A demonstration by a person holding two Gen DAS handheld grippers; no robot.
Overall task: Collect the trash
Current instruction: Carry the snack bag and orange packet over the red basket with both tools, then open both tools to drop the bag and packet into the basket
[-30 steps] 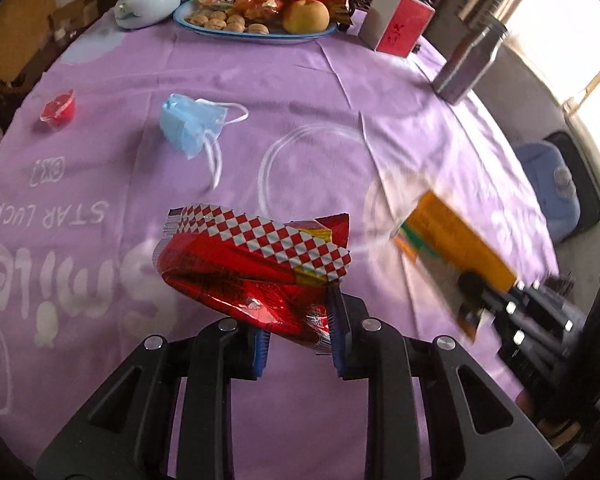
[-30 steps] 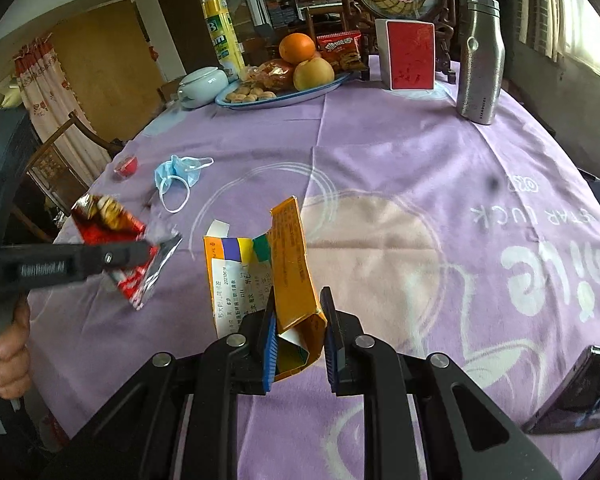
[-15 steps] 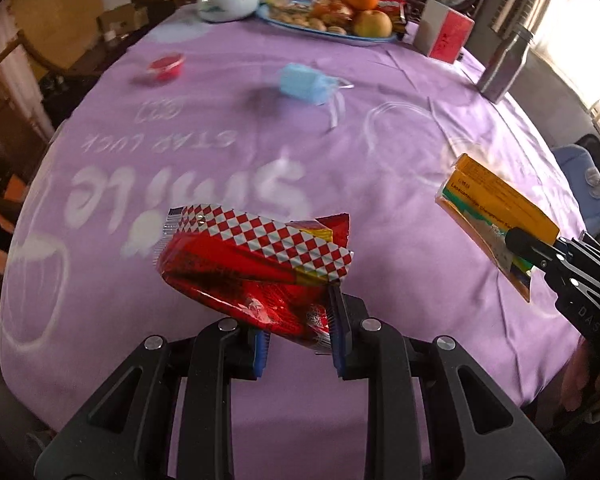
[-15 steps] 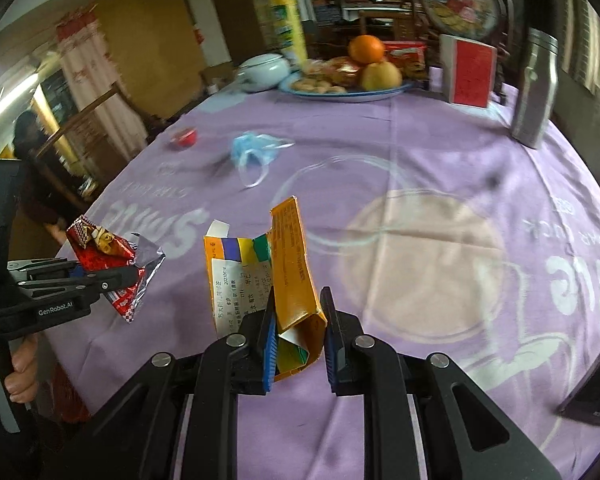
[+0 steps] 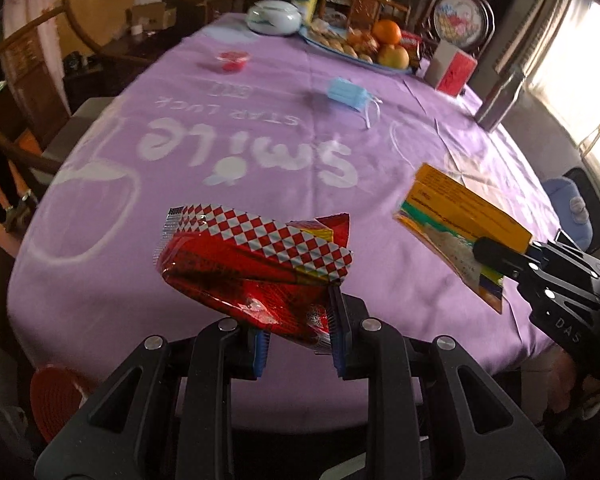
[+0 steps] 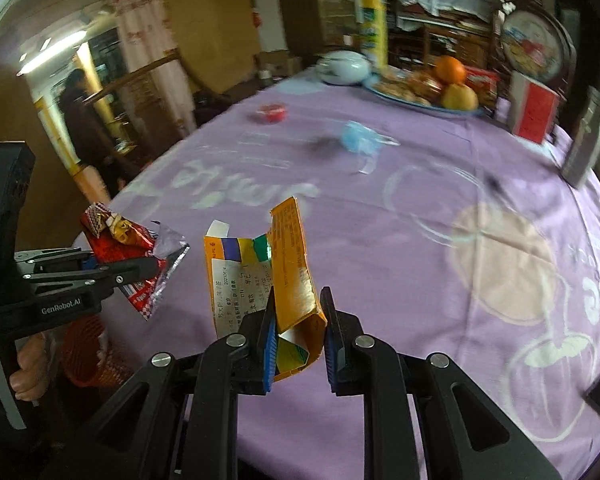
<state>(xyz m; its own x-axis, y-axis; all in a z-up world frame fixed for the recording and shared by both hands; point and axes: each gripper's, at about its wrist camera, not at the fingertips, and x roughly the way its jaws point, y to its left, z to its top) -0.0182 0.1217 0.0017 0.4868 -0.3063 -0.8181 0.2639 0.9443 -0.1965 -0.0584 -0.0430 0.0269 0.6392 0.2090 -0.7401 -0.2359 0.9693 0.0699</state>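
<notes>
The wrapper, crinkled red foil with a red-and-white checkered band and a silvery torn edge, is pinched in the left gripper, its blue-padded fingers closed on the lower corner. It hangs in the air over the near edge of the table. The carton, flattened orange card with a white printed label and coloured stripes, stands upright in the right gripper, whose fingers squeeze its folded lower end; it too is held above the table, near the edge. The two grippers sit side by side, well apart.

Below the table's edge, under the left gripper, stands a red mesh basket.

On the purple cloth with white "Smile" lettering lie a crumpled blue mask with white loops and a small red cup. Farther off are a white lidded bowl, a plate with an orange and pastries, a red box and a metal flask.
</notes>
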